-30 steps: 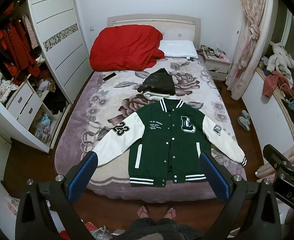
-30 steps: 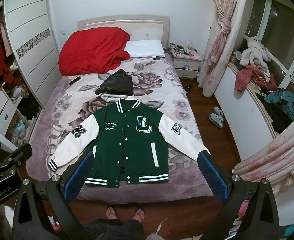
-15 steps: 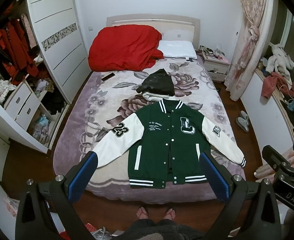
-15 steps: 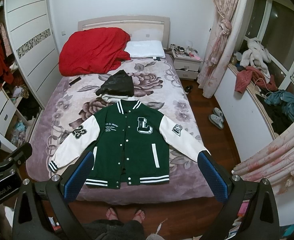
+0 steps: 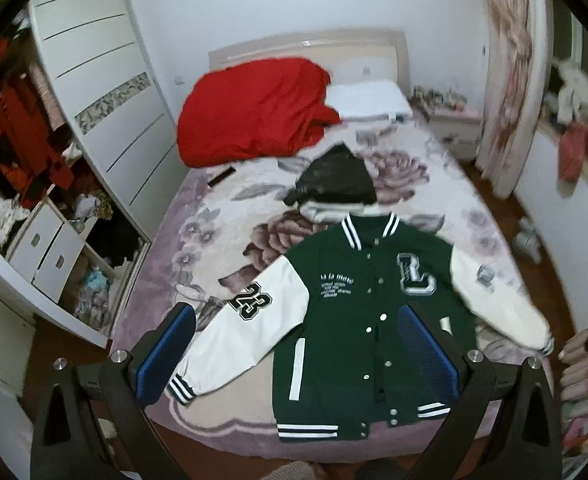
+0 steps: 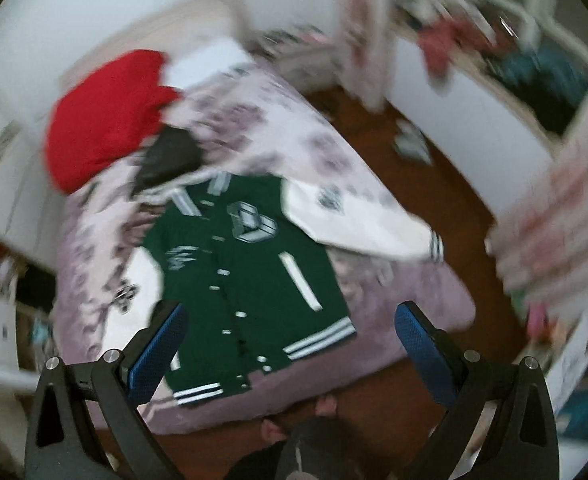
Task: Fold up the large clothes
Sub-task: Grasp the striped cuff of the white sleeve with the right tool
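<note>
The green varsity jacket lies flat, front side up and buttoned, on the near half of the bed. Both white sleeves are spread outward; the sleeve bearing the number 23 reaches toward the bed's left edge. A folded black garment lies just beyond the collar, and a red duvet is heaped at the headboard beside a white pillow.

The left hand-held gripper hangs above the jacket's hem with fingers spread wide, gripping nothing. The right hand-held gripper is likewise spread and empty (this view is heavily motion-blurred).
</note>
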